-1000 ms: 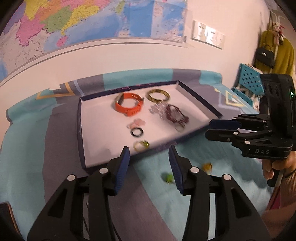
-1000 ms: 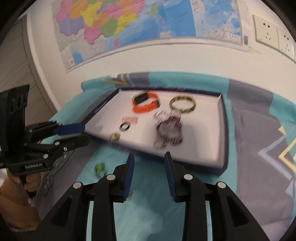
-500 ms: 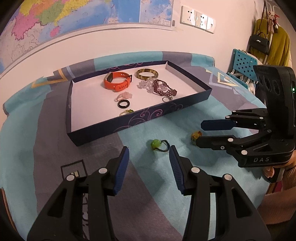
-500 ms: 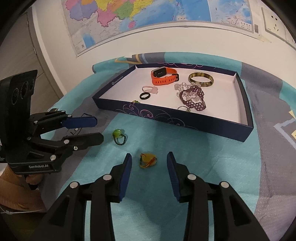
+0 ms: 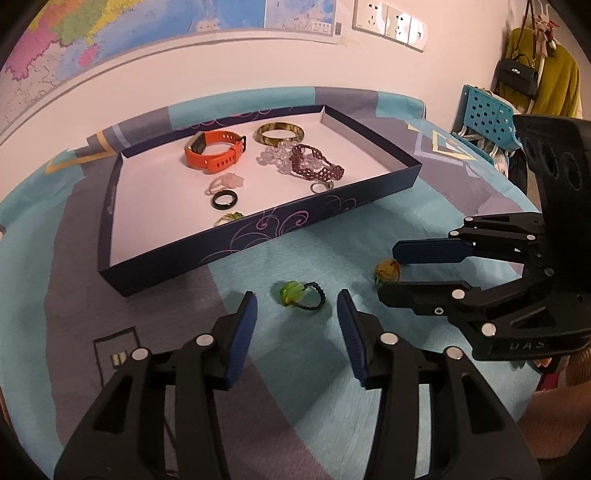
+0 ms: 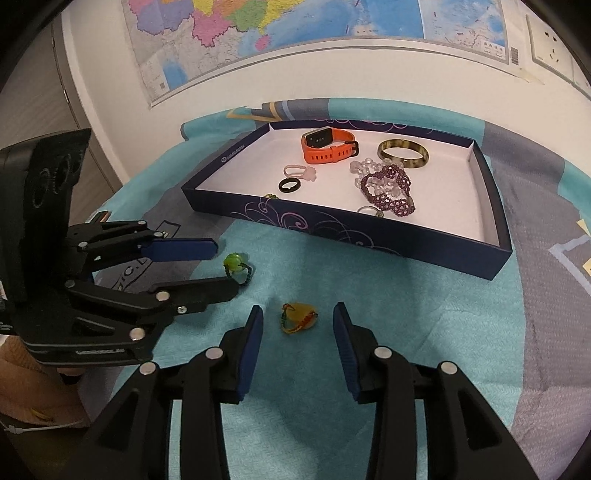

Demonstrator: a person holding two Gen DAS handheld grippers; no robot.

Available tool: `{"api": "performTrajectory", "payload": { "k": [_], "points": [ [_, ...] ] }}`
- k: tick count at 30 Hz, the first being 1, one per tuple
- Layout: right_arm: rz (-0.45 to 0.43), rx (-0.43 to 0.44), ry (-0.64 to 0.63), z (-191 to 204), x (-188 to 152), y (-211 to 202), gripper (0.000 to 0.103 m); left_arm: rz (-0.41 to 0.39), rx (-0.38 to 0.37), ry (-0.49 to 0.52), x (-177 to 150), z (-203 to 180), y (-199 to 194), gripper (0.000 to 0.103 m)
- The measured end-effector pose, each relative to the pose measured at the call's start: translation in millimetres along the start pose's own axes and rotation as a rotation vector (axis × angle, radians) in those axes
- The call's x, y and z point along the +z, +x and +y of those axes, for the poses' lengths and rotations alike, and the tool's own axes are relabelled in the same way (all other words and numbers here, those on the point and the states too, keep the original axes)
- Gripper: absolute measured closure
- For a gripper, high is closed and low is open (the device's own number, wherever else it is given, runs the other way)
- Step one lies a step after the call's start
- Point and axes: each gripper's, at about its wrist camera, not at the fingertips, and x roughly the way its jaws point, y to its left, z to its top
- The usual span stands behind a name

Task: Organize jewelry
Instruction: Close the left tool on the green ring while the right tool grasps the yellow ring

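Note:
A dark blue tray [image 5: 258,236] [image 6: 369,225] holds an orange watch band [image 5: 214,149], a gold bangle [image 5: 280,133], a purple bead bracelet [image 5: 314,166], a black ring [image 5: 224,200] and other small rings. A green bead ring [image 5: 297,292] [image 6: 236,266] lies on the cloth just ahead of my open left gripper [image 5: 297,304]. A yellow bead ring [image 6: 297,318] [image 5: 386,271] lies just ahead of my open right gripper [image 6: 297,323]. Both grippers are empty.
The table is covered by a teal and grey cloth [image 5: 332,369]. A wall with a map [image 6: 295,22] stands behind the tray. A blue perforated chair [image 5: 487,114] and hanging clothes [image 5: 546,81] are at the right.
Both grippers have moved down and closer to the loose rings; the green ring now lies just ahead of the left fingers and the yellow ring just ahead of the right fingers.

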Motion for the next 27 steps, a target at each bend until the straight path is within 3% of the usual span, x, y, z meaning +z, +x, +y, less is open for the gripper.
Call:
{"api": "performTrajectory", "payload": {
  "k": [11, 27],
  "points": [
    [0.006, -0.002, -0.004, 0.0, -0.2, 1.6, 0.066, 0.022, 0.016, 0.008, 3.8, -2.5, 9.0, 0.076],
    [0.01, -0.037, -0.028, 7.4, 1.1, 3.4, 0.067, 0.017, 0.002, -0.023, 0.8, 1.1, 4.9, 0.077]
  ]
}}
